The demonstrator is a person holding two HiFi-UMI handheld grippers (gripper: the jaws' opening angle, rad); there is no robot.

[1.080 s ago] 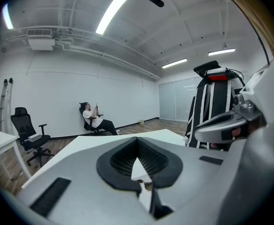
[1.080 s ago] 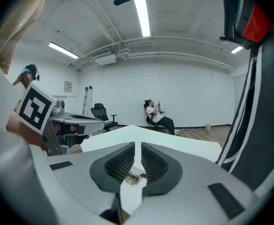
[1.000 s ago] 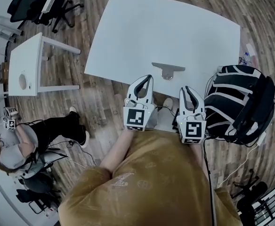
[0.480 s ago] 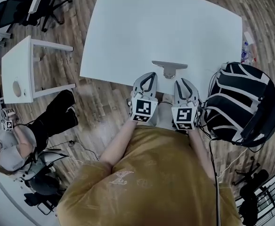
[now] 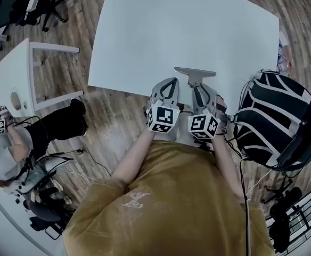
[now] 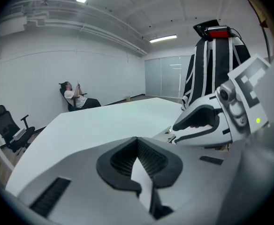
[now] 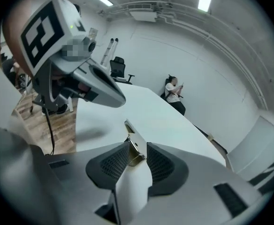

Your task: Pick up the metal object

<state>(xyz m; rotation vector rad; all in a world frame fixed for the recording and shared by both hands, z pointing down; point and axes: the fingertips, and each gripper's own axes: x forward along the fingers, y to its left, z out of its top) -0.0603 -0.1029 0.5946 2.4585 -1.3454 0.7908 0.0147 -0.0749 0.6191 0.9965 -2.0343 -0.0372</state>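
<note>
**Right hand-held gripper clamped on metal object near tabletop edge**

Right hand-held gripper point(image 7: 136, 148): jaws drawn in to a narrow gap, with a ribbed black pad pressed on each side of the metal object's stem. Metal object point(image 5: 195, 73): T-shaped, with a flat grey bar across the far end and a shorter stem pointing back toward the person. It is thin plate with a dull sheen. It sits on the white tabletop point(image 5: 166, 25), close to the edge nearest the person. Cannot tell whether it rests on the surface or is just off it.

Left hand-held gripper point(image 6: 137, 142): jaws fully together, pad tips meeting, nothing between them. It is just beside the right one, at the tabletop edge, and apart from the metal object.

Both grippers have pale grey plastic shells, black cross-hatched pads, and marker cubes at the back.

The tabletop is smooth matte white with rounded corners. The floor point(image 5: 118, 121) is wood plank. A backpack point(image 5: 275, 116), black with white stripes and bulging, is to the person's right, just beside the tabletop corner. A small white side table point(image 5: 17, 73) stands well off to the left. A black office chair point(image 5: 9, 9) at top left is partly cut off by the frame.

Hidden or unclear:
- The near end of the stem is covered by the right jaws in the head view.
- The holder's hands are behind the marker cubes.
- A mustard shirt point(image 5: 166, 207) fills the bottom of the head view.
- A seated person point(image 5: 11, 159) at the far left is cut by the frame edge.
</note>
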